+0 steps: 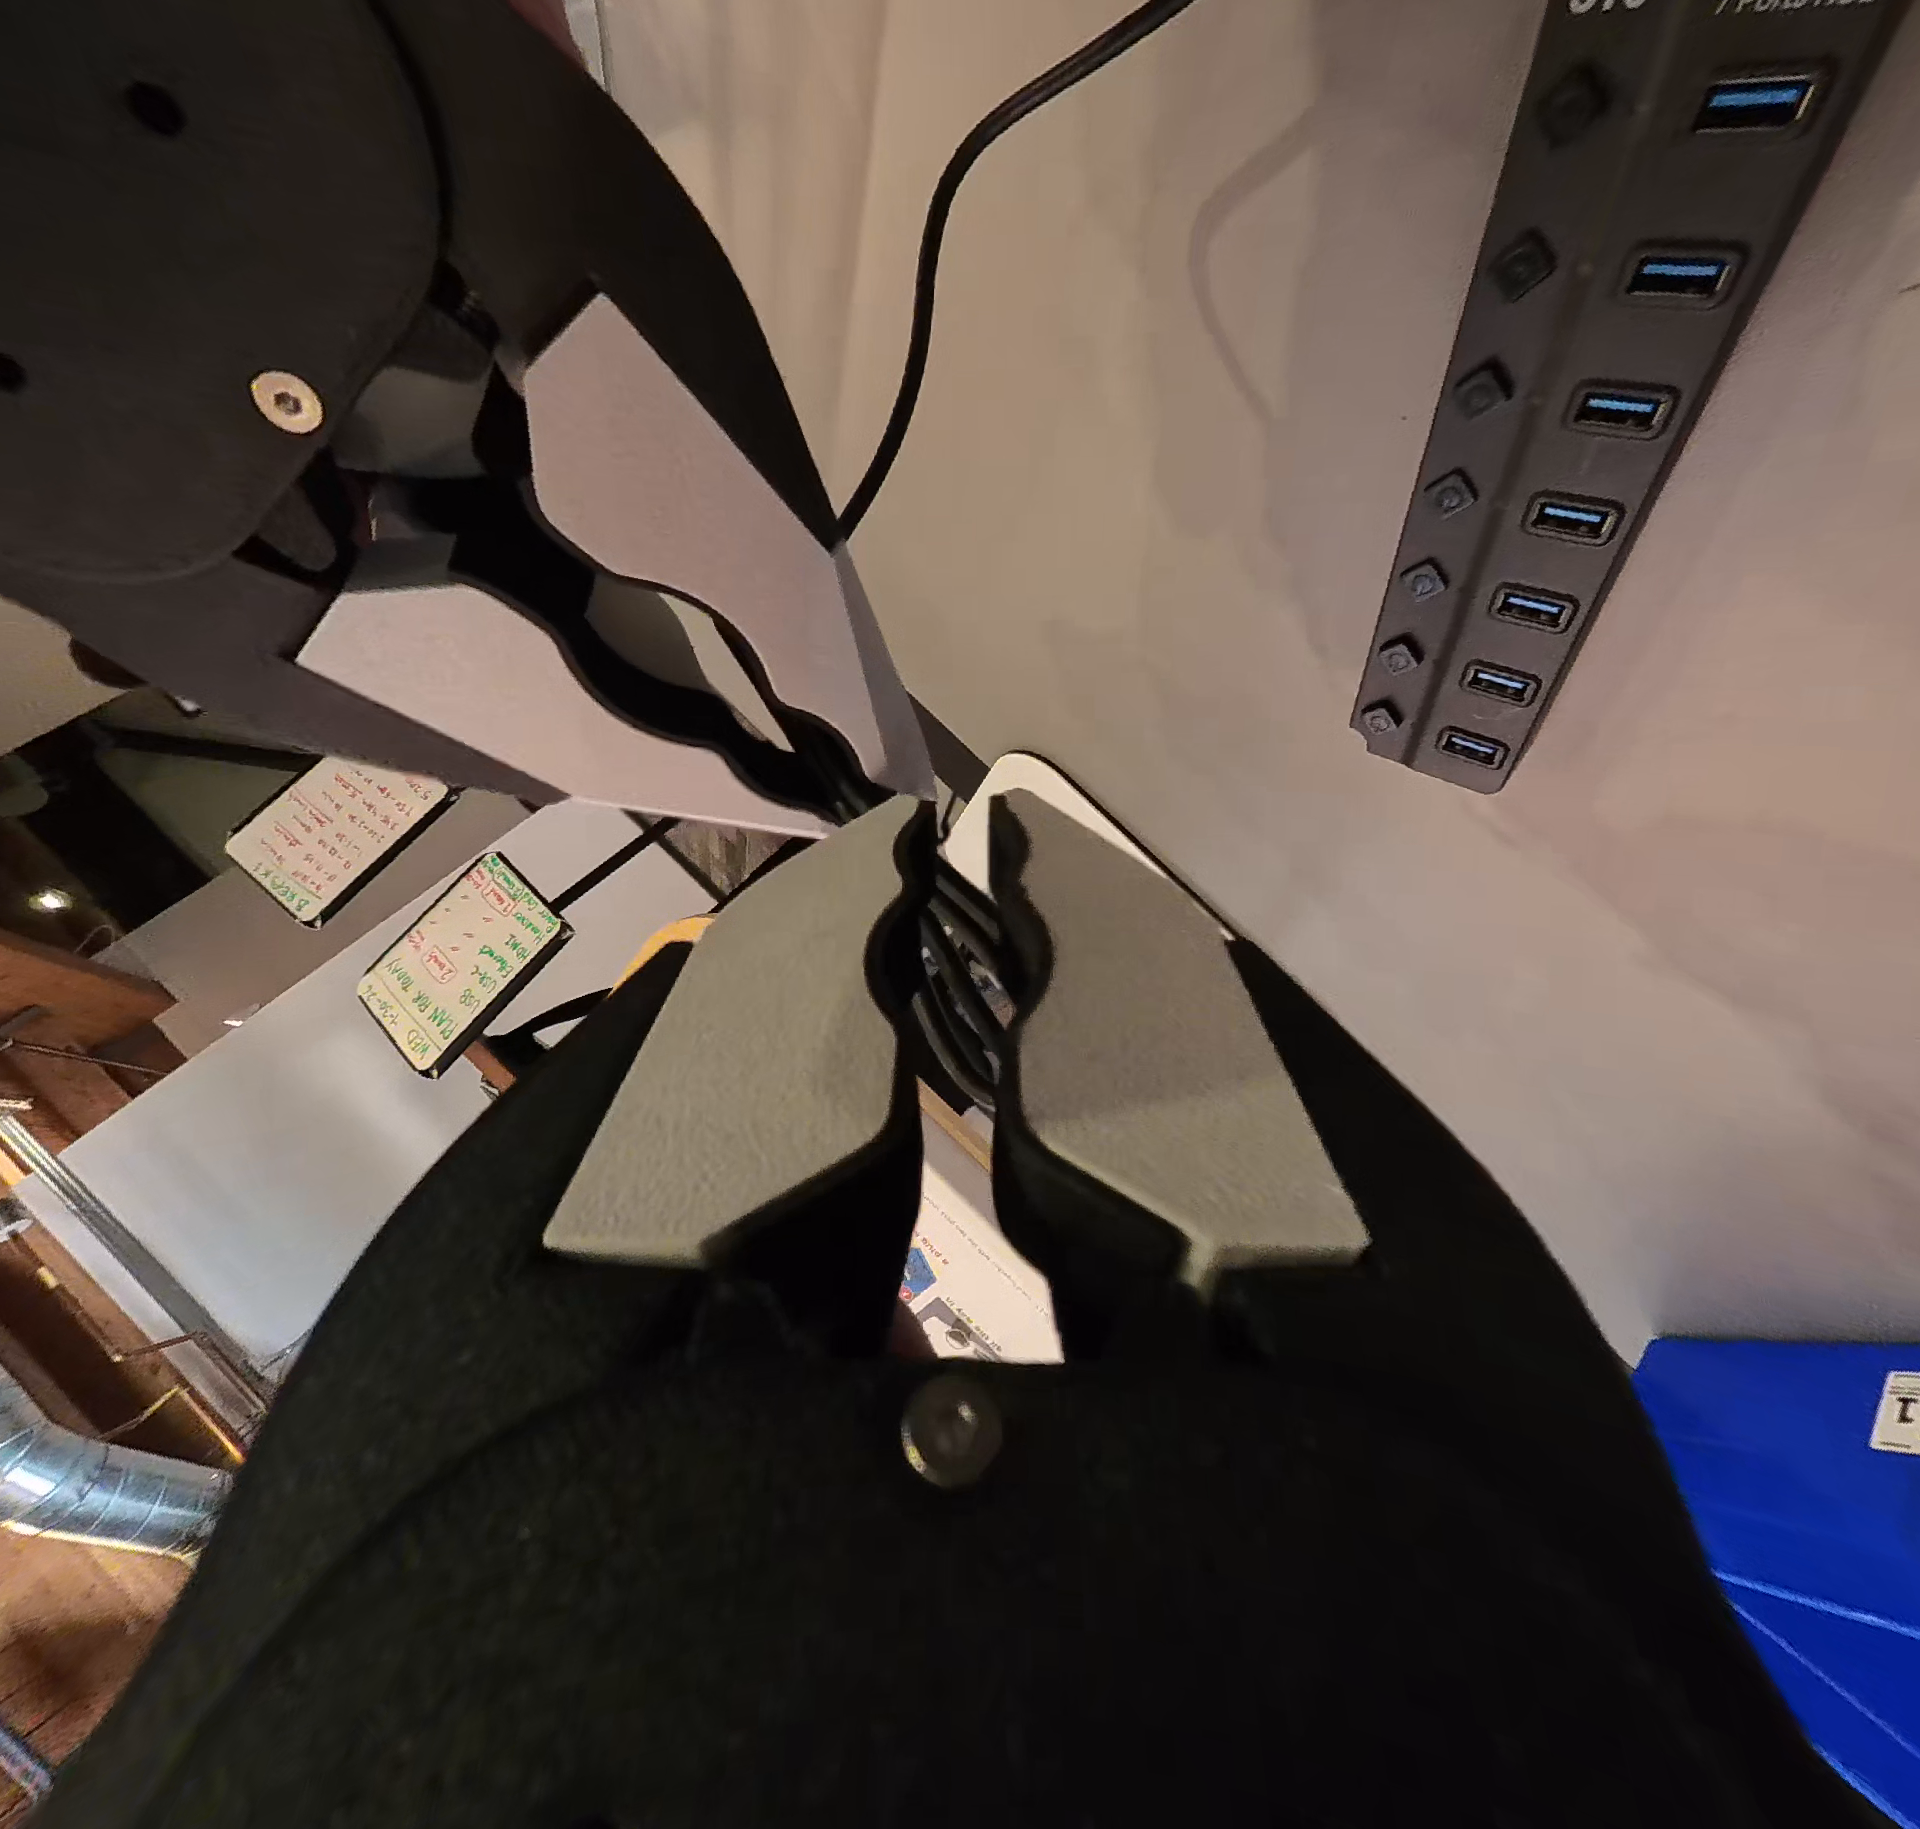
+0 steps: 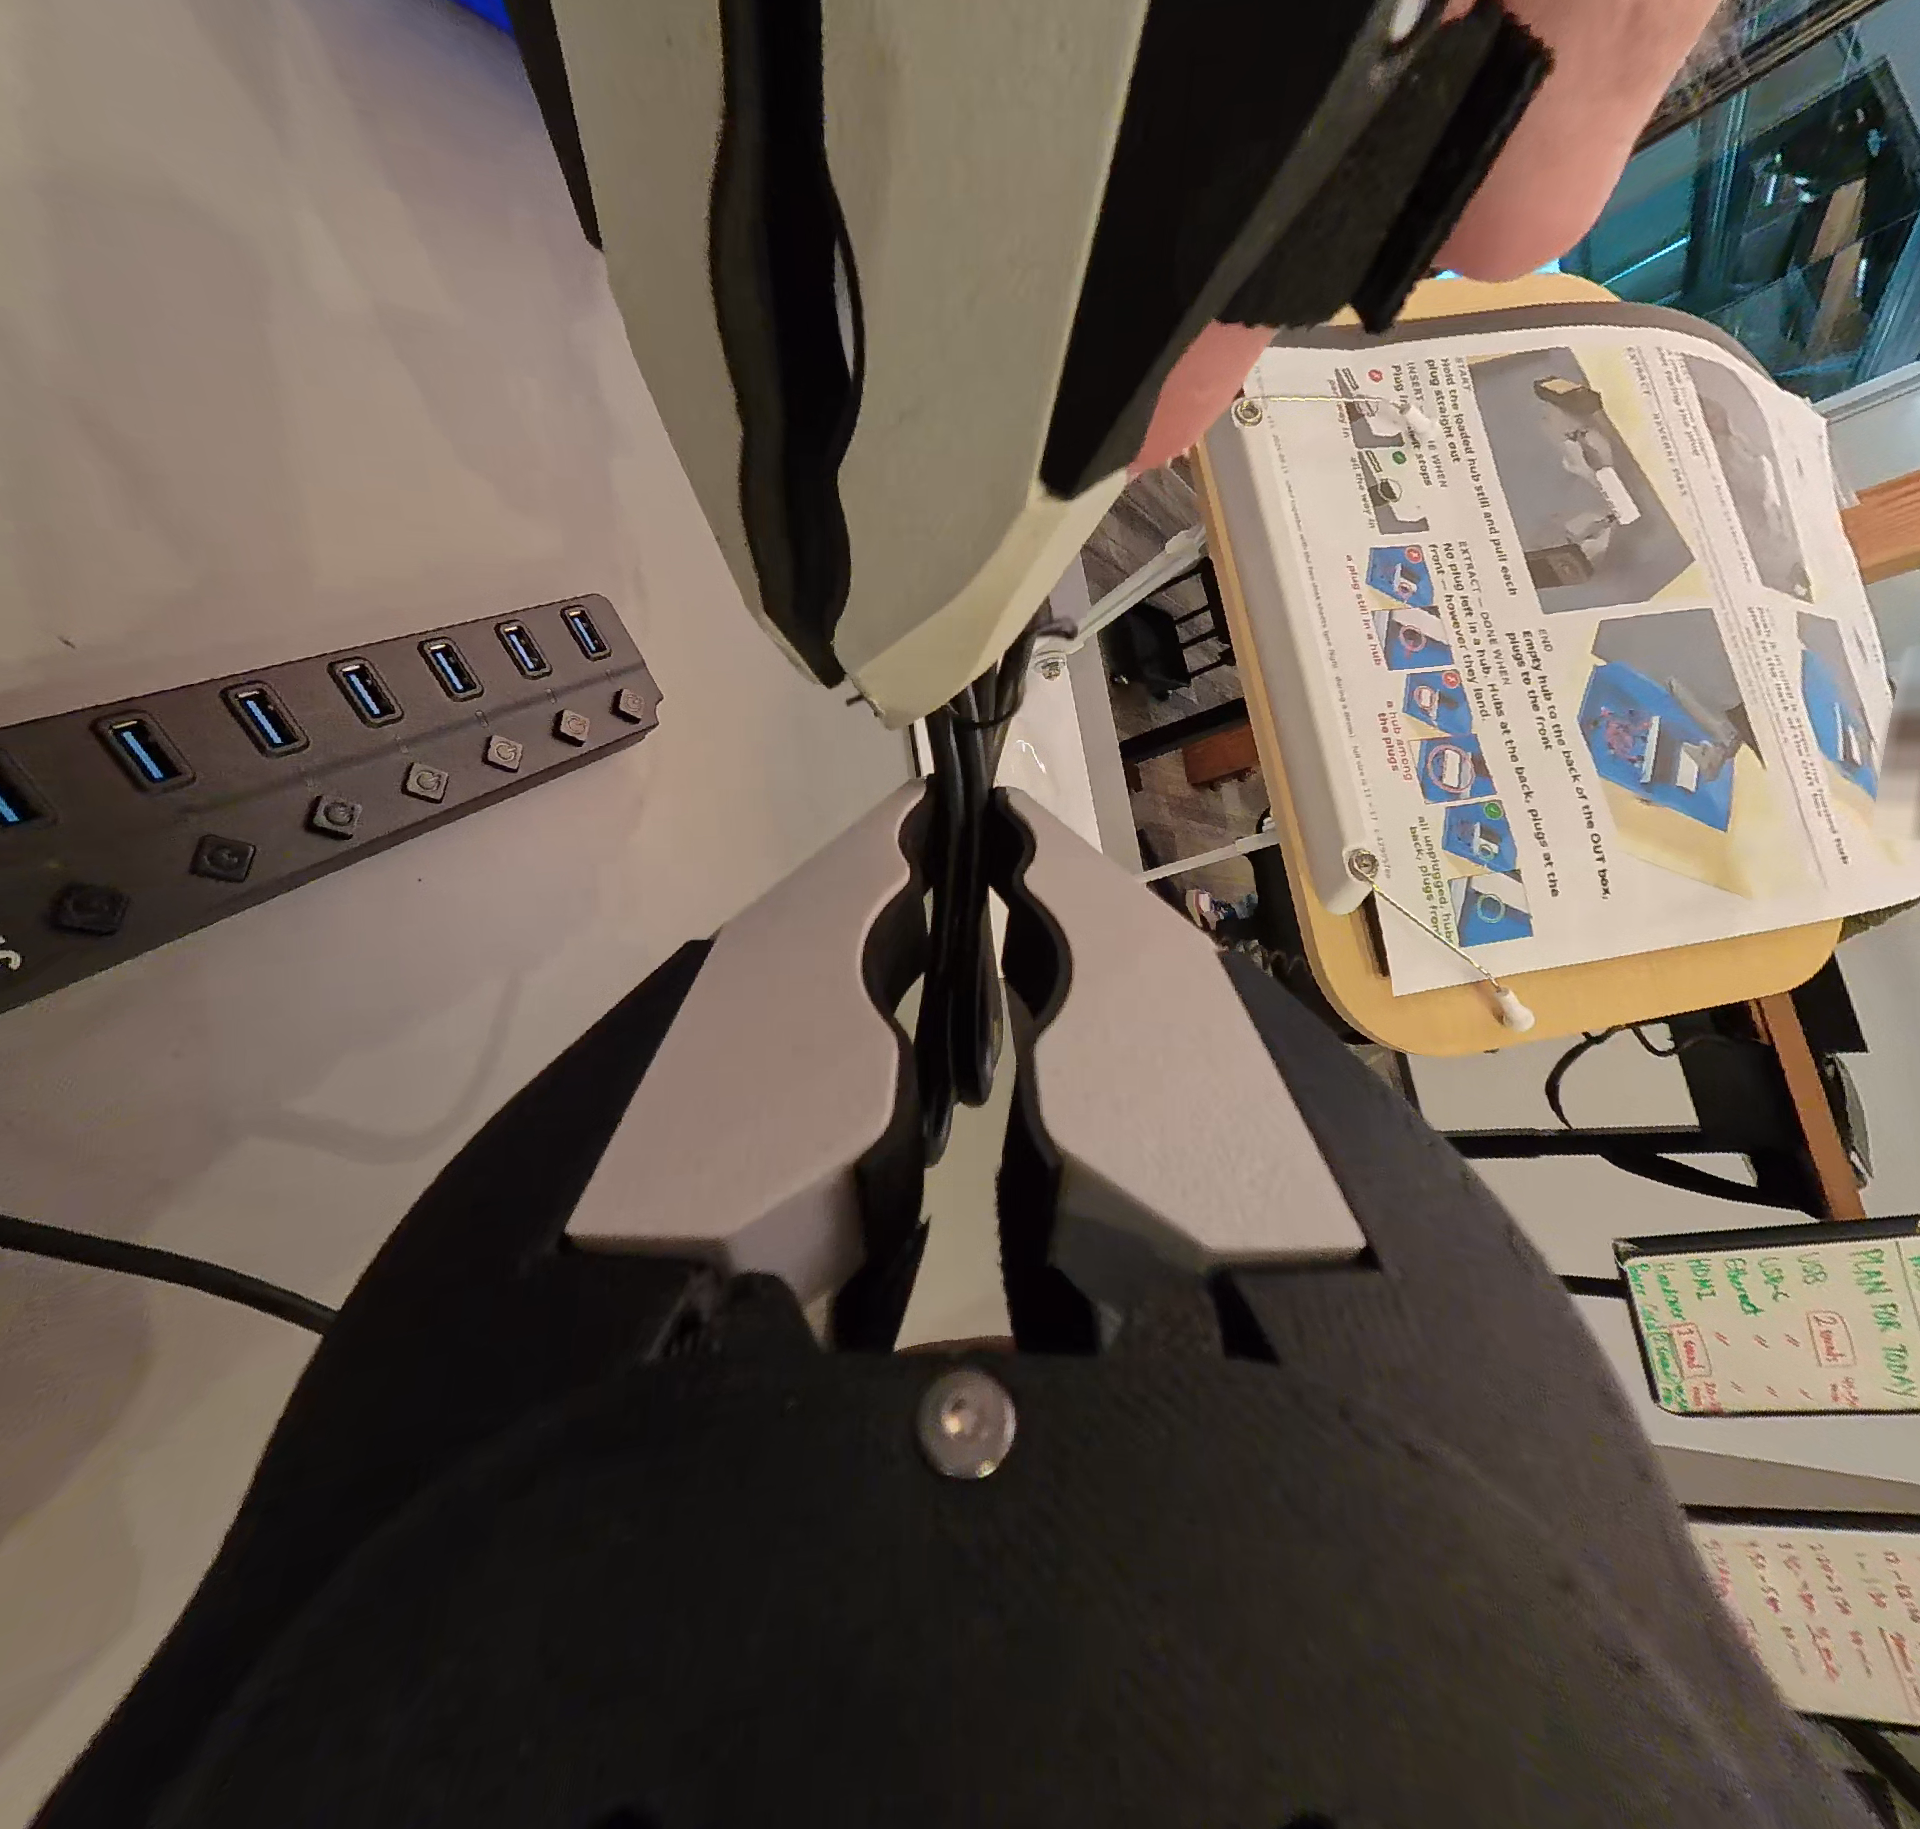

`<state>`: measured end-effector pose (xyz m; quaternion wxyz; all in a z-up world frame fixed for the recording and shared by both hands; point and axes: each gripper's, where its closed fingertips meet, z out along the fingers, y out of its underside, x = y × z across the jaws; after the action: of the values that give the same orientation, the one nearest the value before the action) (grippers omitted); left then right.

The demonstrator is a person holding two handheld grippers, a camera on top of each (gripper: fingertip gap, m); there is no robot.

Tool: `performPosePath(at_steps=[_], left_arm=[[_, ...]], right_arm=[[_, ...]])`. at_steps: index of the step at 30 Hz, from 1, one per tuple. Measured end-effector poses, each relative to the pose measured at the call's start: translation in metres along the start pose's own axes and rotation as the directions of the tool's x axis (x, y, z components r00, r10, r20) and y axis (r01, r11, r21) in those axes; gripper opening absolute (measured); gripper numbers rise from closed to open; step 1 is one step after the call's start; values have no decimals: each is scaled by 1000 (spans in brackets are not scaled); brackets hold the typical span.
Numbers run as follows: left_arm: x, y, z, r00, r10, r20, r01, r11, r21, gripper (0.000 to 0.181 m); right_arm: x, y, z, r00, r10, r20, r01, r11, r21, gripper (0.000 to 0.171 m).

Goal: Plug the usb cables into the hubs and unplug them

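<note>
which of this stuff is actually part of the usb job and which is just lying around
Part of the job:
- black hub, all visible ports empty
- bundle of black cables, held by both tongs
- left tongs
- right tongs

Just lying about:
- blue mat
- instruction sheet on a wooden board
- small whiteboard

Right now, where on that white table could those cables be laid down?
Bare white table lies between the black cord and the USB hub. Crowded where both grippers meet, pinching the cable bundle.
</note>
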<state>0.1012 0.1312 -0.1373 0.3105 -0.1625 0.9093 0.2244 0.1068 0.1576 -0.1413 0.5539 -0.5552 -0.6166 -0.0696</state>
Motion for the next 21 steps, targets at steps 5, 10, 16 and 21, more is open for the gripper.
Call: performPosePath(at_steps=[5, 10, 16, 21], left_arm=[[-2, 2, -3, 1000, -11, 3, 11, 1000, 3, 16], [-3, 3, -5, 1000, -3, 22, 3, 1000, -2, 18], [-7, 3, -14, 999, -8, 52, 8, 1000, 1, 19], [-18, 8, -31, 990, -67, 125, 69, 998, -11, 25]], right_arm=[[1, 1, -1, 1000, 7, -1, -7, 1000, 8, 4], [3, -1, -2, 1000, 4, -9, -4, 1000, 14, 4], [6, -3, -4, 999, -6, -33, 7, 1000, 25, 4], [11, -4, -6, 998, -21, -61, 23, 999, 27, 4]])
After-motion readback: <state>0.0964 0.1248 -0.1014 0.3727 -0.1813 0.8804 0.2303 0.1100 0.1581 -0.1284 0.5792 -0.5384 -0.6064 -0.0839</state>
